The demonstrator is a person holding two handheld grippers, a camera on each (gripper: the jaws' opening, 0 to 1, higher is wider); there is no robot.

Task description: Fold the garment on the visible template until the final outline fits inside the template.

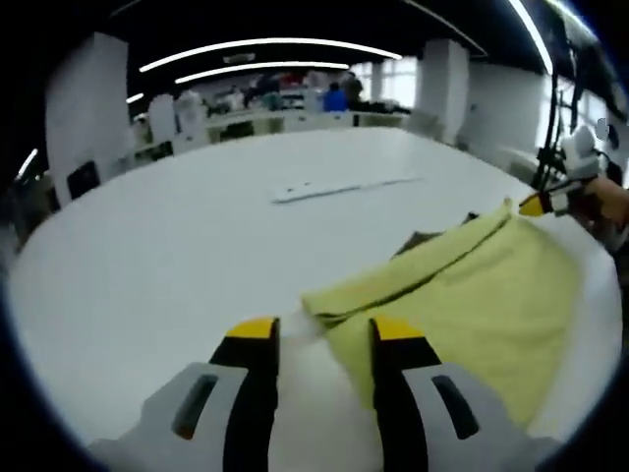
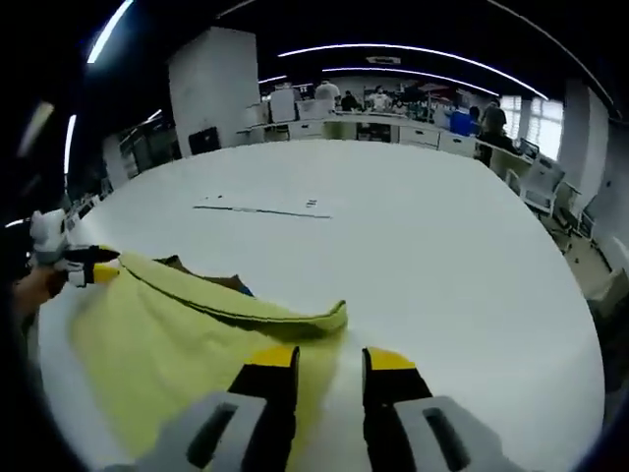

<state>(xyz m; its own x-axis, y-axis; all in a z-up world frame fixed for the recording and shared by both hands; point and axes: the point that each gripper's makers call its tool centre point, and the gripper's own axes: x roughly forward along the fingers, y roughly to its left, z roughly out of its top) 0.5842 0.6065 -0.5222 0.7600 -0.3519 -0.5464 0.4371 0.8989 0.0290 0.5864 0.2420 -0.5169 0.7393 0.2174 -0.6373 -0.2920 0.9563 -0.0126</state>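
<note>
Item 1, left gripper (image 1: 324, 334): seen in the left gripper view with its yellow-tipped jaws parted, nothing between them. The tips are held just above the white table (image 1: 147, 256), at the near corner of the garment.

Item 2, yellow garment (image 1: 462, 295): laid on the table between the two grippers, partly folded, with a doubled edge raised along its upper side. A darker layer is exposed beneath that edge. In the right gripper view the garment (image 2: 167, 334) is spread to the left of the jaws, its folded corner just ahead of them.

Item 3, right gripper (image 2: 329, 359): jaws apart and empty, poised at the opposite corner of the cloth. In the left gripper view its yellow tip (image 1: 536, 205) is noted at the far corner; whether cloth is touched there cannot be told.

Item 4, thin pale strip (image 2: 260, 208): lying flat farther back on the table, well apart from the garment. Whether it belongs to the template cannot be told.

Risk, as judged: with both grippers released, a shallow pinch may catch only the top layer, so the fold could be dragged open or skewed. An uneven lift between corners could leave the outline wider than the template.
</note>
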